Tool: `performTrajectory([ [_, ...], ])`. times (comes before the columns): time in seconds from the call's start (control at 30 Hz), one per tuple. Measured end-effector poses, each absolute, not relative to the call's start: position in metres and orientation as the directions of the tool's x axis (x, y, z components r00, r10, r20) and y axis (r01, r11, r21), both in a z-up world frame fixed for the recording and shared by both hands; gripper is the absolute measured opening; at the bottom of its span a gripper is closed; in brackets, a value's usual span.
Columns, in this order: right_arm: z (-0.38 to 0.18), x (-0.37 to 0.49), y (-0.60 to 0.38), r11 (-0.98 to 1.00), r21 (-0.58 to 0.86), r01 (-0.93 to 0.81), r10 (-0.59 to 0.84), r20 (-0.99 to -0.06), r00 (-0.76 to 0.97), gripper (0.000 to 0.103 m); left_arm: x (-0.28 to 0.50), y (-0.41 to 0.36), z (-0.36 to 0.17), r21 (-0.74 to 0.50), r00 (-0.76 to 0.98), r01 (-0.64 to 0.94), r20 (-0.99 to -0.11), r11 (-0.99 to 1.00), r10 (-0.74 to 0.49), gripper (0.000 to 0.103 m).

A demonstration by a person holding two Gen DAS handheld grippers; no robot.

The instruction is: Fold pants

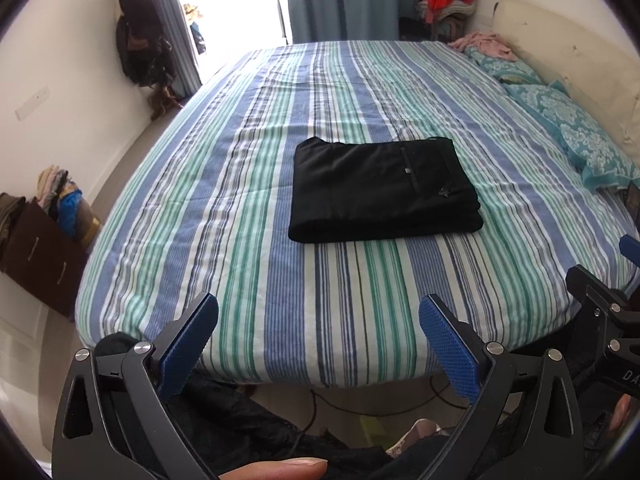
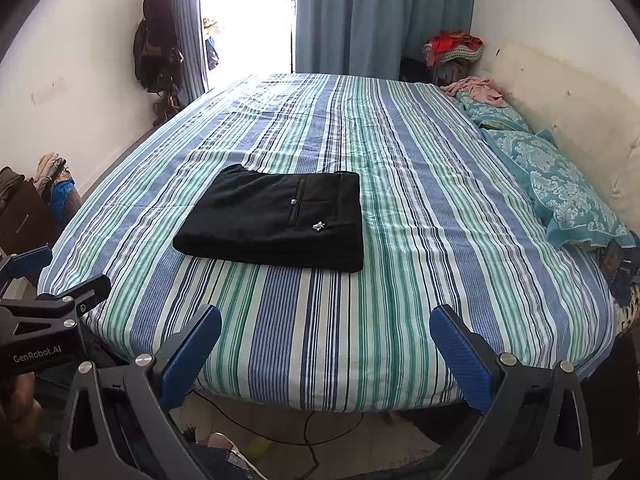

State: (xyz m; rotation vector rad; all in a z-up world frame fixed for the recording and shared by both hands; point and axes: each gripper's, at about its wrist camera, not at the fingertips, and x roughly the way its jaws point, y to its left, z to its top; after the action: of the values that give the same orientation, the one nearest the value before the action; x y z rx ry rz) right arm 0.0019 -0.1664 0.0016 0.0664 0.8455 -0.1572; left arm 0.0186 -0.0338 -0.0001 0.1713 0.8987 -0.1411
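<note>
The folded black fabric pants (image 1: 384, 190) hide their lower layers on the striped bed sheet (image 1: 280, 300), near its front edge, while the left gripper (image 1: 318, 346) and right gripper (image 2: 326, 354) gape wide, empty, touching nothing.

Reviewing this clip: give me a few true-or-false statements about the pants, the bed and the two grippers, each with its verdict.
1. The black pants lie folded into a compact rectangle on the striped bed sheet. True.
2. The left gripper is clamped on the pants. False: it is open, held off the near edge of the bed, touching nothing.
3. The right gripper is open and empty. True.
4. The pants hang over the bed's edge. False: they lie wholly on the bed.
5. Patterned teal pillows lie along the bed's right side. True.
</note>
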Motion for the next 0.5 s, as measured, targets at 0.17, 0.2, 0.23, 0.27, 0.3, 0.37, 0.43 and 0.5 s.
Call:
performTrajectory([
  [0.17, 0.0058, -0.0007, -0.1667, 0.984, -0.022, 0.176, -0.134, -0.740, 0.659, 0.103, 0.0189, -0.0327, 0.0006, 0.085, 0.614, 0.187, -0.787, 0.979, -0.049, 0.101],
  [0.2, 0.0059, -0.0007, -0.1667, 0.984, -0.022, 0.176, -0.134, -0.740, 0.659, 0.103, 0.0189, -0.0327, 0.0008, 0.084, 0.614, 0.185, -0.788, 0.979, -0.048, 0.101],
  [0.23, 0.0055, -0.0007, -0.1670, 0.984, -0.020, 0.178, -0.134, -0.741, 0.658, 0.103, 0.0190, -0.0325, 0.0008, 0.082, 0.613, 0.184, -0.789, 0.980, -0.048, 0.101],
  [0.27, 0.0051, -0.0008, -0.1675, 0.984, -0.015, 0.178, -0.130, -0.743, 0.657, 0.103, 0.0182, -0.0322, 0.0008, 0.081, 0.612, 0.181, -0.789, 0.980, -0.048, 0.101],
  [0.3, 0.0046, -0.0007, -0.1680, 0.984, -0.011, 0.180, -0.128, -0.744, 0.655, 0.103, 0.0181, -0.0317, 0.0008, 0.080, 0.611, 0.179, -0.790, 0.981, -0.047, 0.101],
  [0.37, 0.0040, -0.0008, -0.1685, 0.984, -0.009, 0.180, -0.127, -0.746, 0.654, 0.103, 0.0182, -0.0308, 0.0008, 0.076, 0.610, 0.176, -0.791, 0.981, -0.048, 0.101],
  [0.43, 0.0040, -0.0010, -0.1688, 0.984, -0.007, 0.179, -0.125, -0.745, 0.655, 0.103, 0.0187, -0.0306, 0.0003, 0.075, 0.609, 0.175, -0.792, 0.982, -0.048, 0.101],
  [0.5, 0.0035, -0.0011, -0.1679, 0.984, -0.007, 0.177, -0.123, -0.746, 0.655, 0.103, 0.0188, -0.0305, 0.0002, 0.076, 0.608, 0.176, -0.792, 0.981, -0.048, 0.101],
])
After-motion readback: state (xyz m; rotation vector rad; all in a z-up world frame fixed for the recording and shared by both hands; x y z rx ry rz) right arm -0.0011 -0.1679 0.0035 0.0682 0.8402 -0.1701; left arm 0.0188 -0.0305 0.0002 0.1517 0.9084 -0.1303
